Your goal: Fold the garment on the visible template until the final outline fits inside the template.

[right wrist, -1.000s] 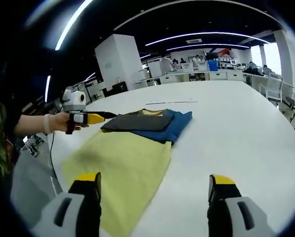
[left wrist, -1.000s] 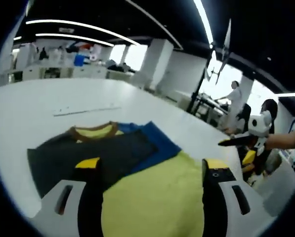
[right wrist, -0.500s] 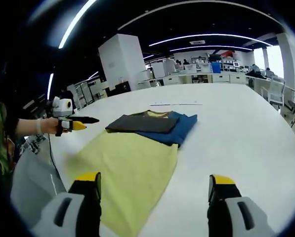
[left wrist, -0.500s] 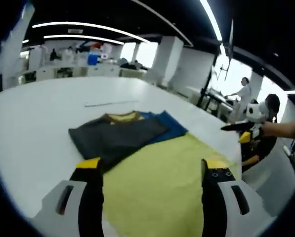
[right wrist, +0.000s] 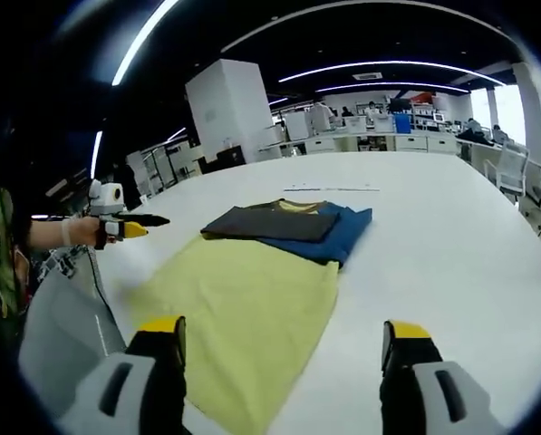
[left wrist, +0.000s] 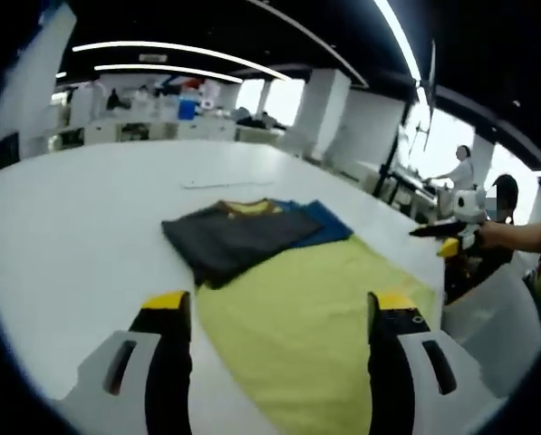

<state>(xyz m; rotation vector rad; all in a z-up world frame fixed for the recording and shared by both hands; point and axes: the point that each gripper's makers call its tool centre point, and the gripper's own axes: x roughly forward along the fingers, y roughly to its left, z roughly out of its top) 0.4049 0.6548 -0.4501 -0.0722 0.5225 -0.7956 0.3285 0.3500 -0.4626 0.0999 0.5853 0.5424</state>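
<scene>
In the left gripper view the folded dark garment (left wrist: 238, 237) now sits higher and further from the left gripper (left wrist: 275, 313) than a second ago; its jaws are spread wide and empty. The garment runs from centre-left toward upper right, overlapping a blue cloth (left wrist: 324, 224) at the far end of the yellow template (left wrist: 315, 317). In the right gripper view the right gripper (right wrist: 284, 340), jaws apart and empty, has also backed off; the garment (right wrist: 270, 222) lies crosswise at frame centre.
</scene>
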